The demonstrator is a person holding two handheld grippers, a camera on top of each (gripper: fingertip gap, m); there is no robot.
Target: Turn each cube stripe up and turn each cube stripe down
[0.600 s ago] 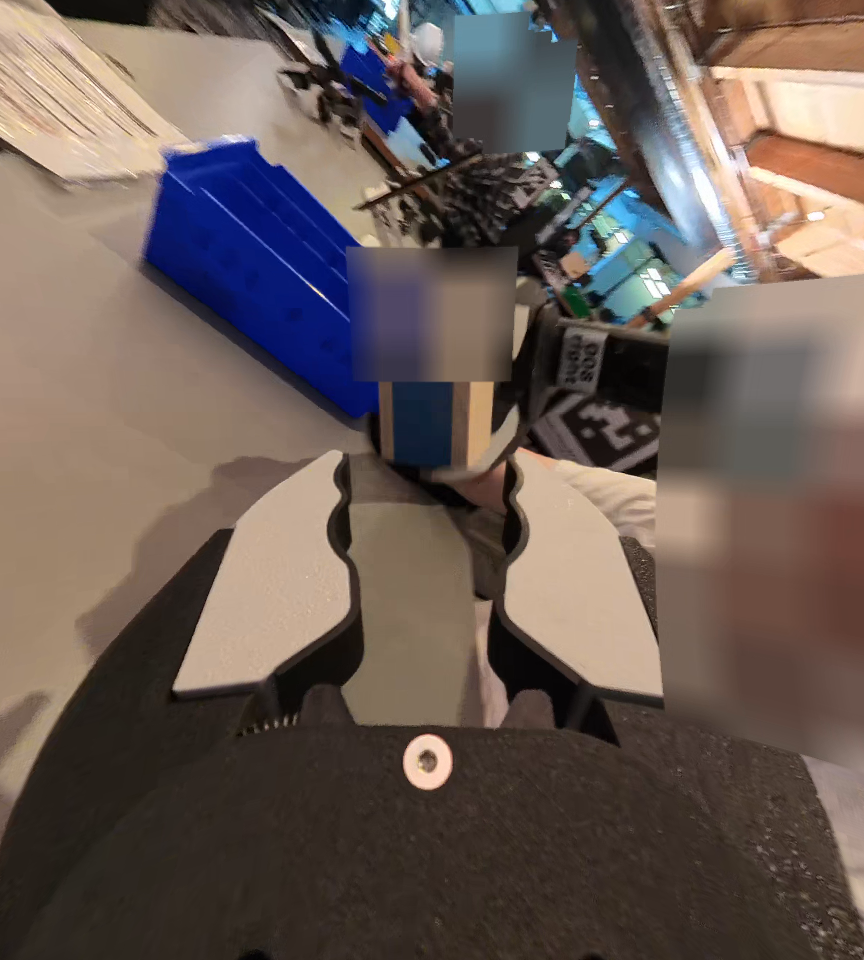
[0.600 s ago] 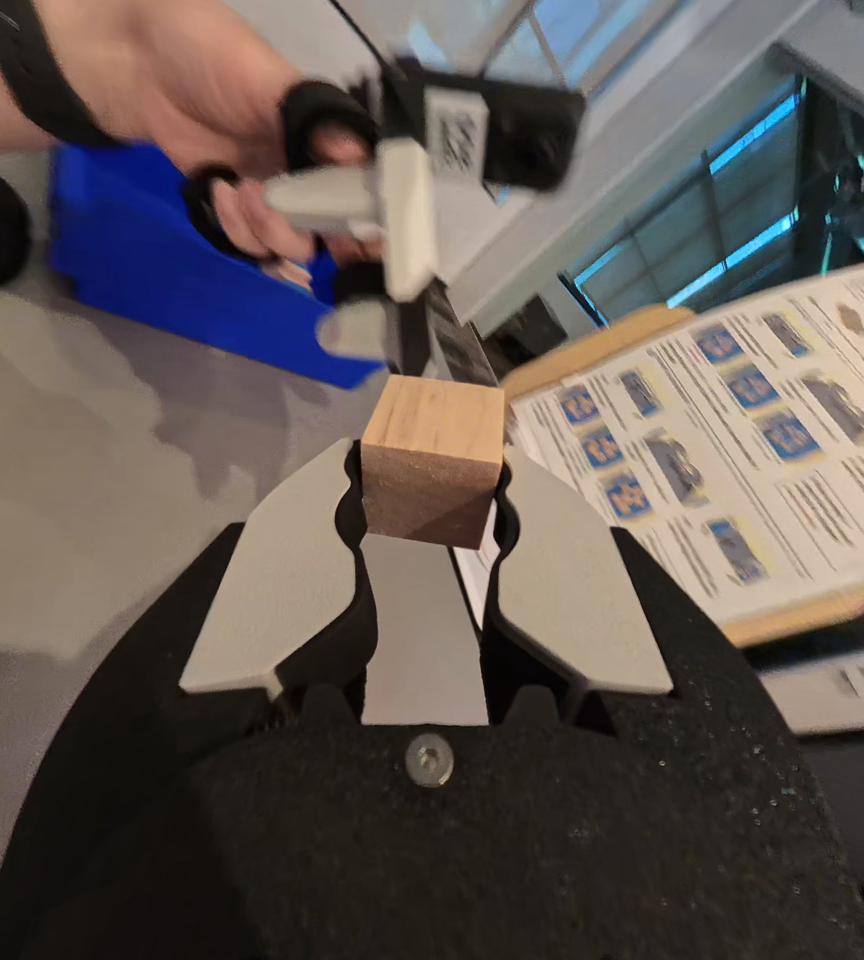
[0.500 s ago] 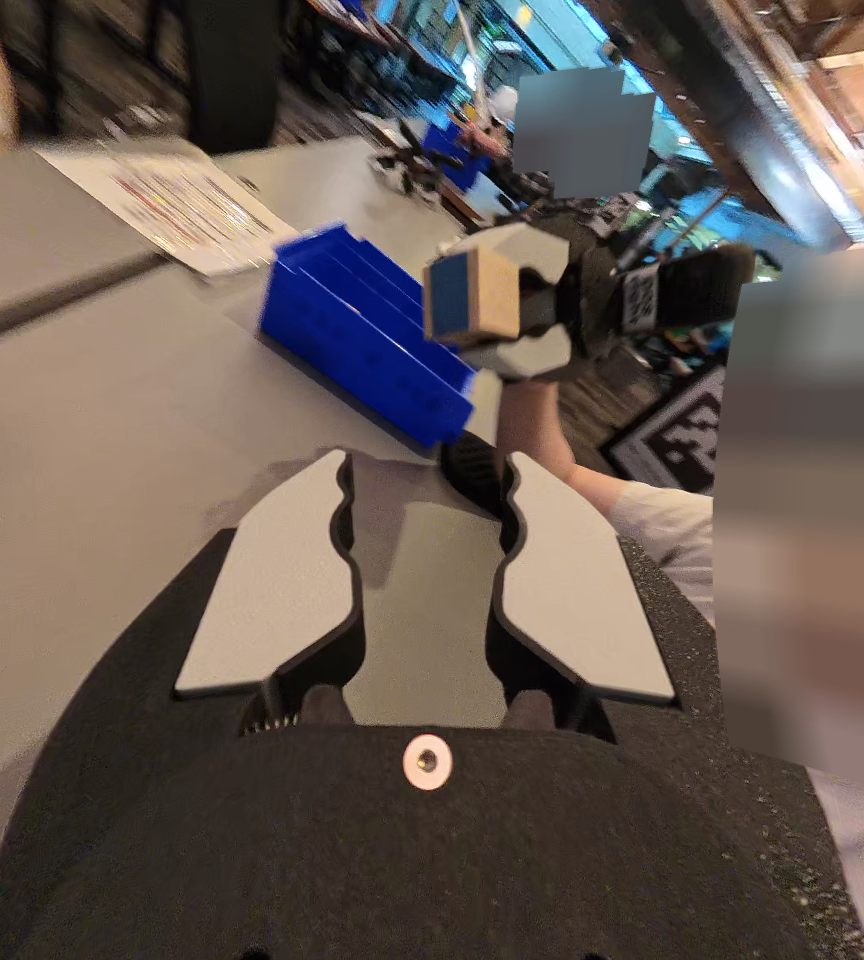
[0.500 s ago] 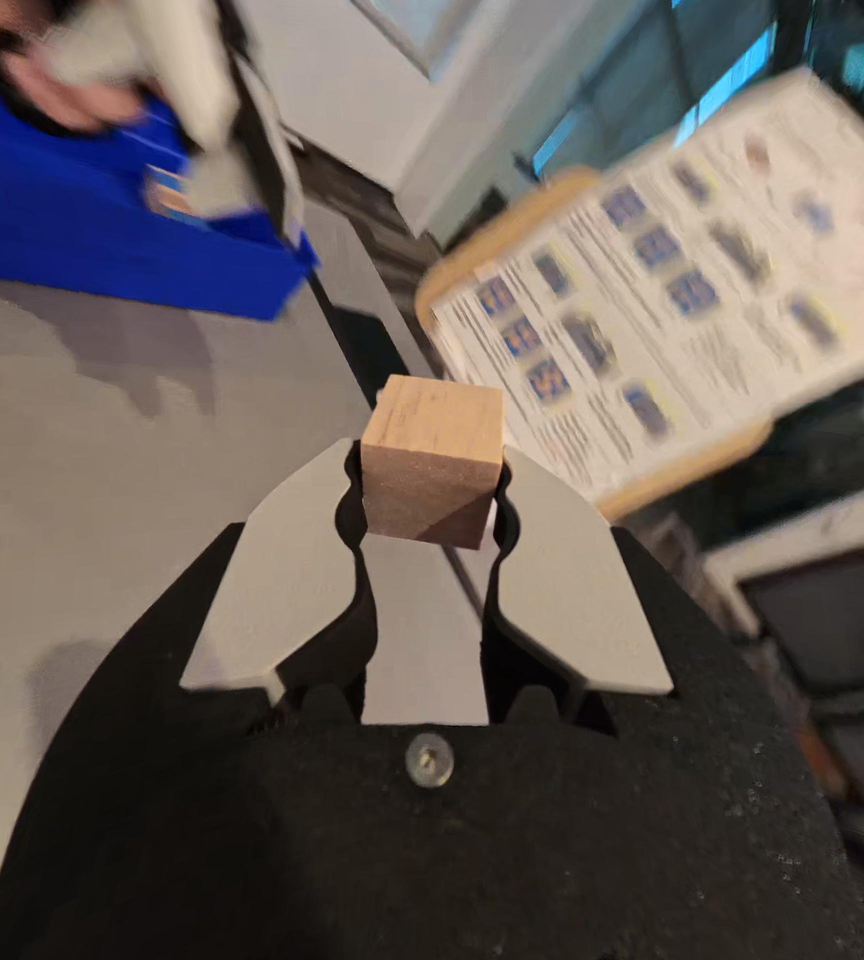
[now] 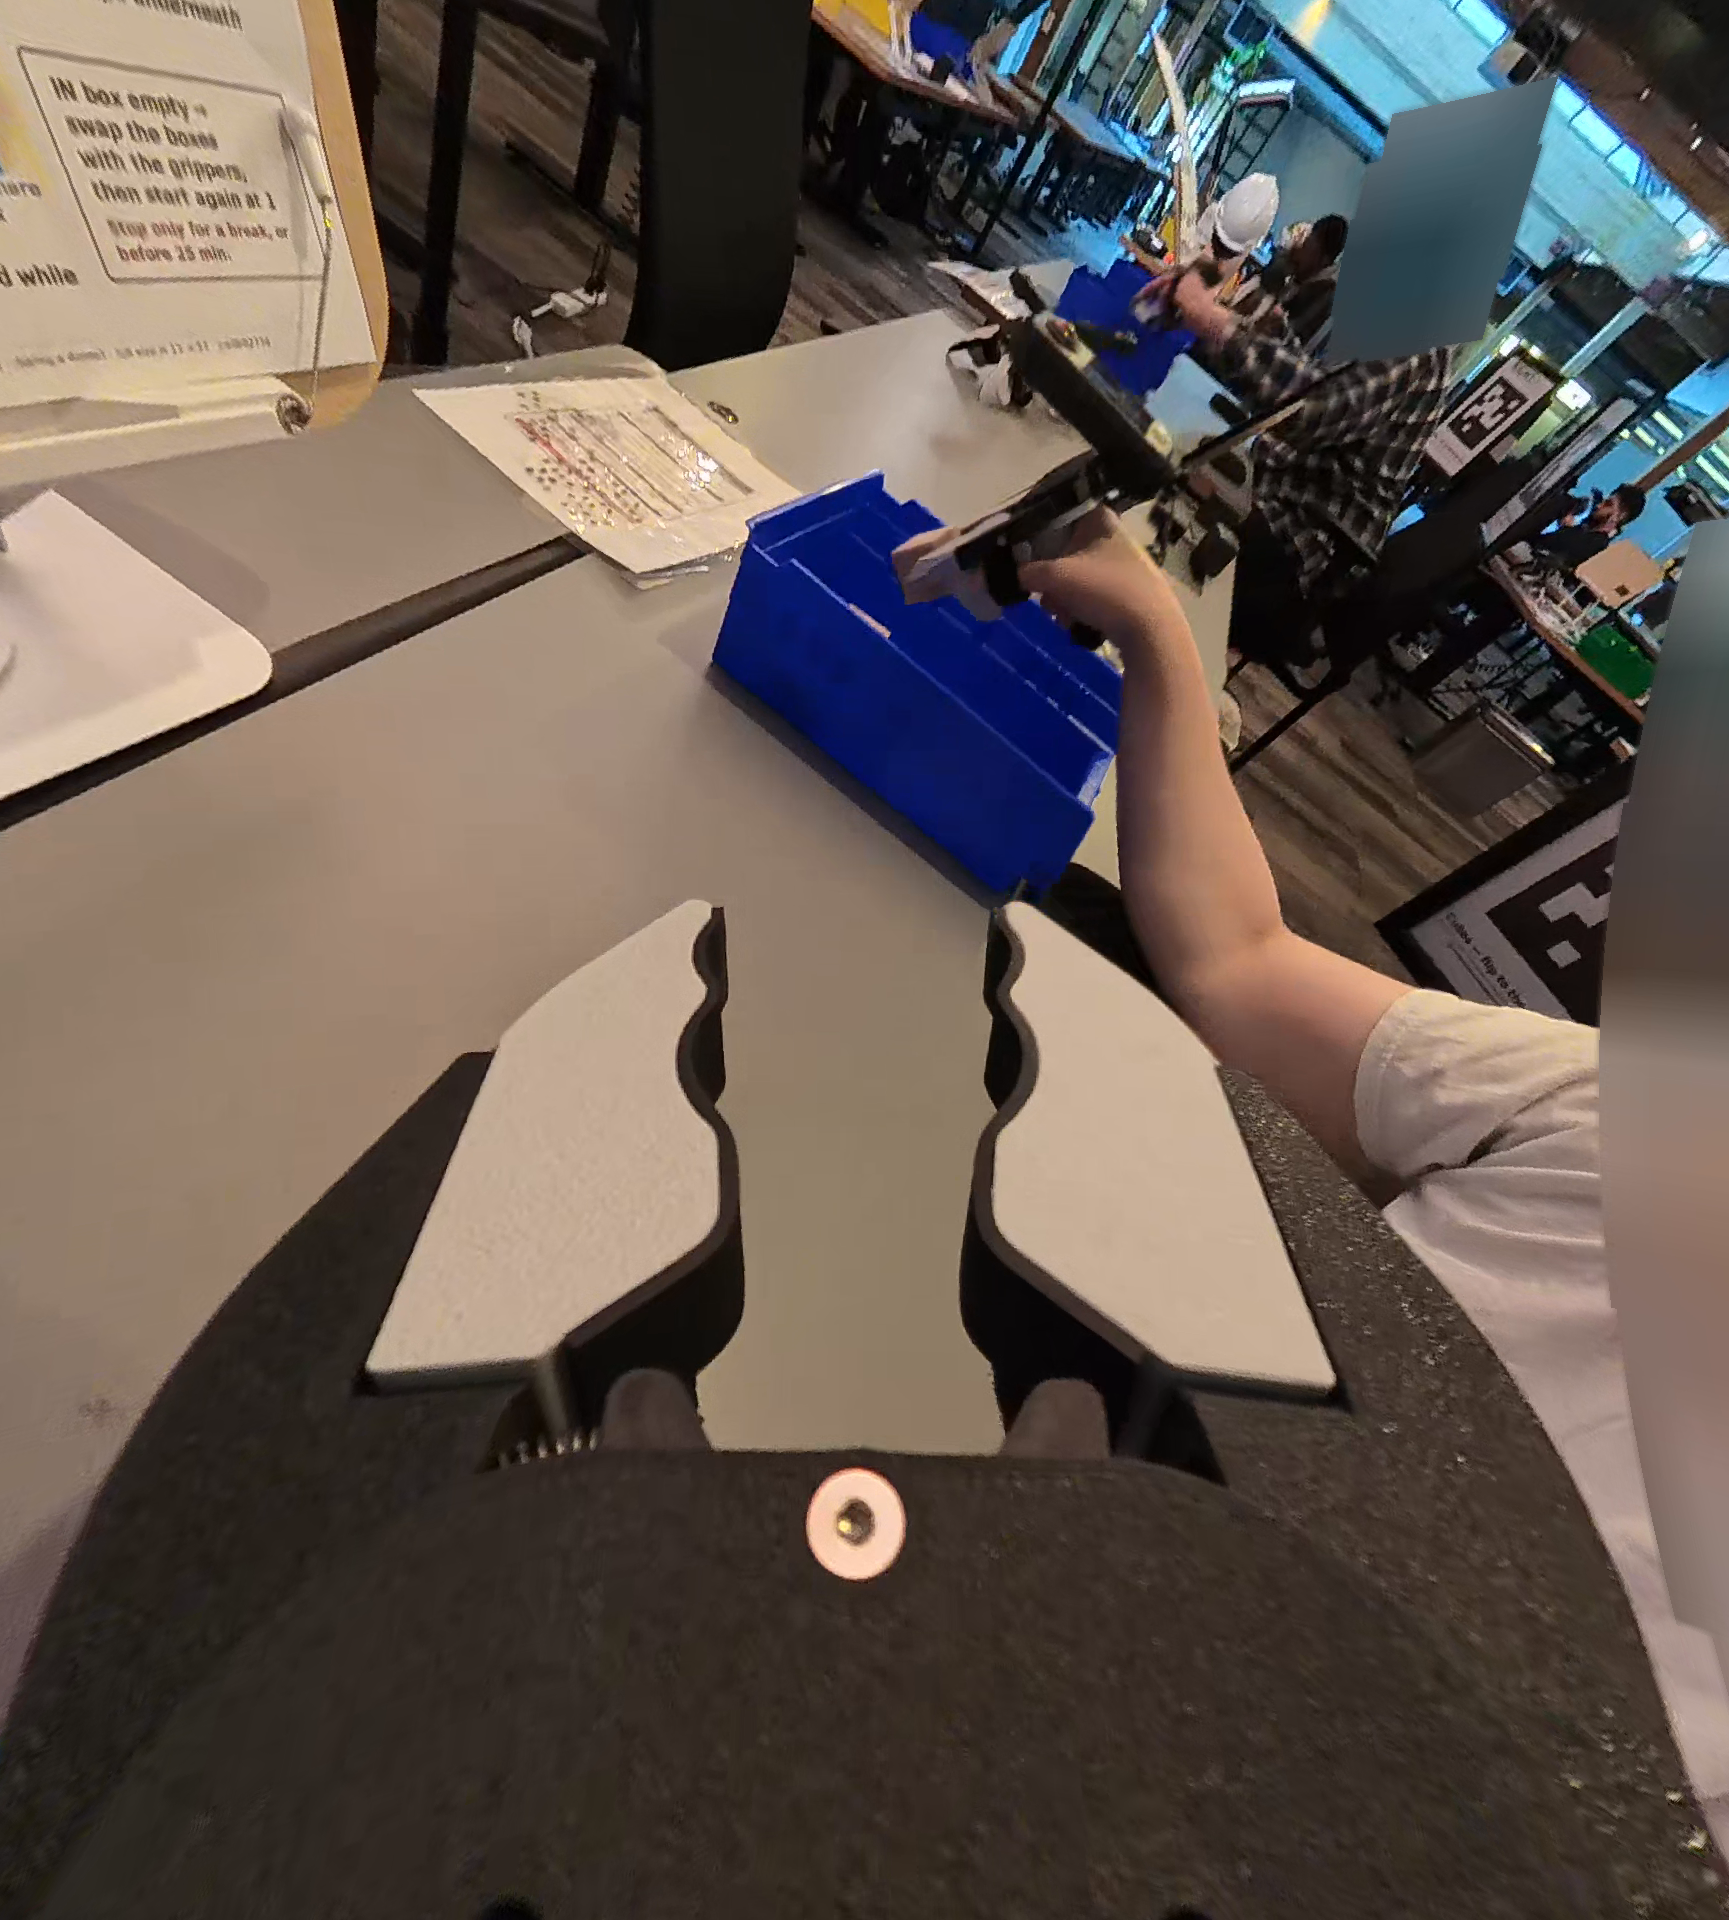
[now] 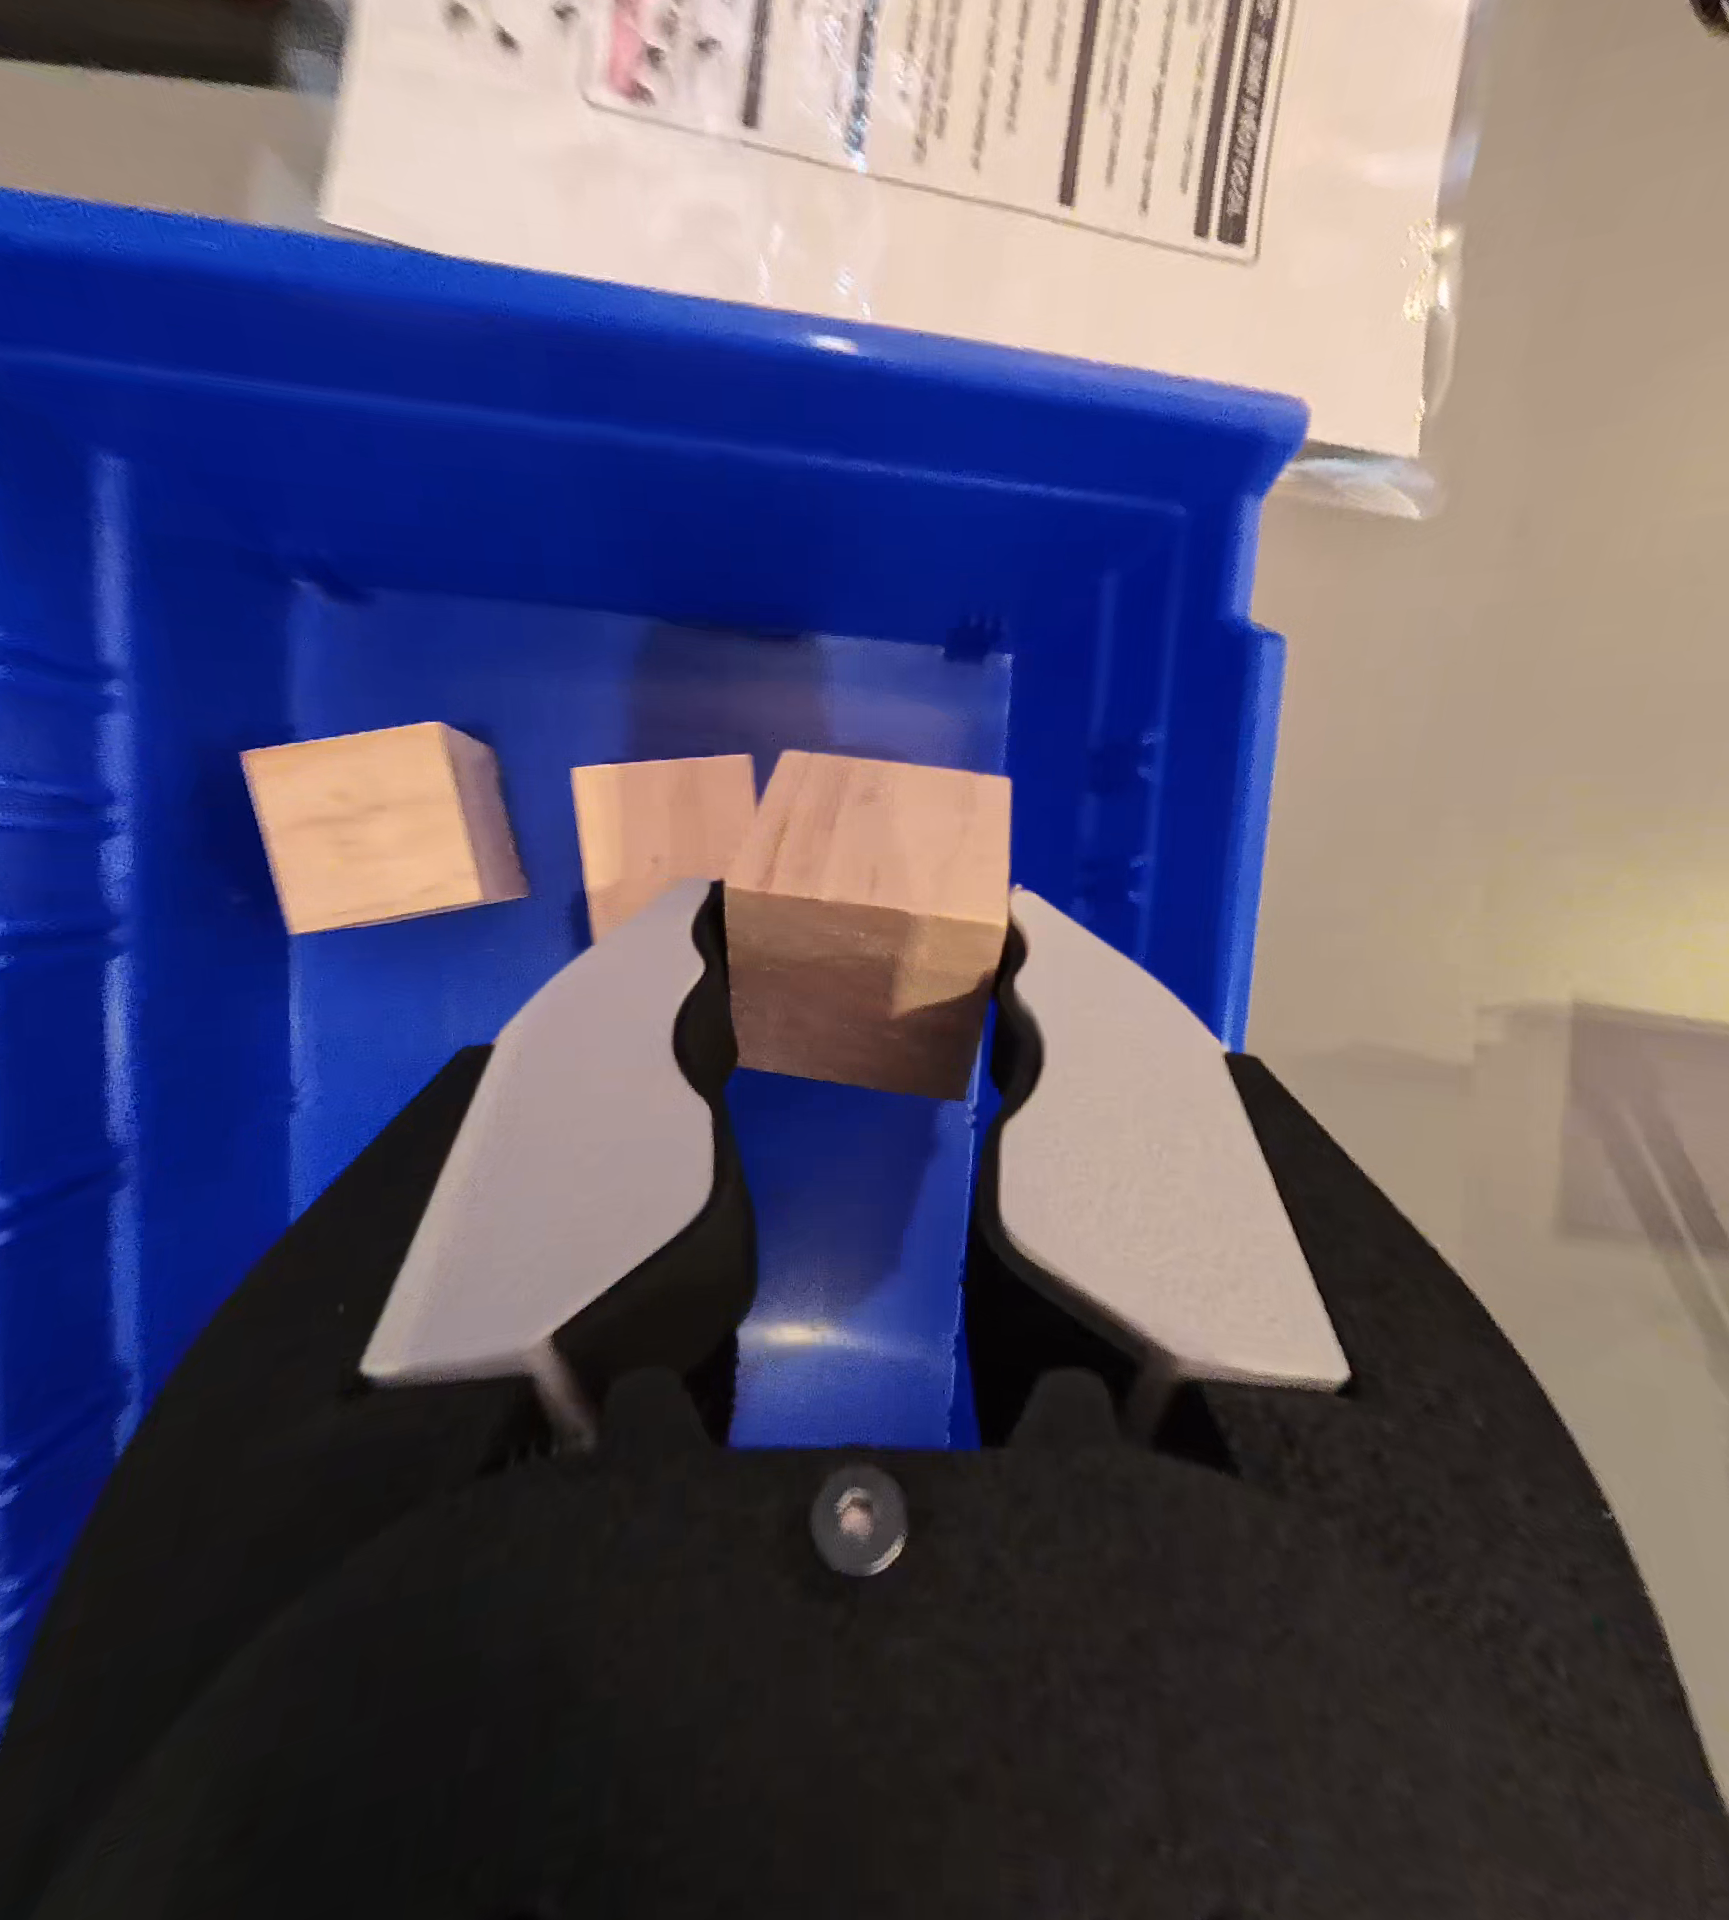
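Your right gripper (image 6: 865, 935) pinched a wooden cube (image 6: 870, 914) between its grey fingers (image 6: 569, 1143), the cube sitting at the centre of the right wrist frame with only plain wood faces turned toward the camera; the stripe did not show from there. Below and behind the held cube lay the blue bin (image 6: 631, 468), filling the left and upper middle of that frame. Two more cubes rested on its floor: one (image 6: 382, 826) left of centre, apart from the gripper, and another (image 6: 657, 831) just beside the held cube and partly hidden by the left finger. A printed sheet in a clear sleeve (image 6: 891, 135) lay beyond the bin's far rim at the top of the frame. Your left gripper (image 5: 852, 935) stood spread with nothing between its fingers, over bare grey table (image 5: 268, 935) in the lower middle of the left wrist frame. Farther up and right of centre in that frame, your right hand (image 5: 1088, 582) held the other gripper over the bin (image 5: 901, 707), though the cube there was too small to make out clearly. A propped instruction board (image 5: 112, 187) occupied the upper left corner.
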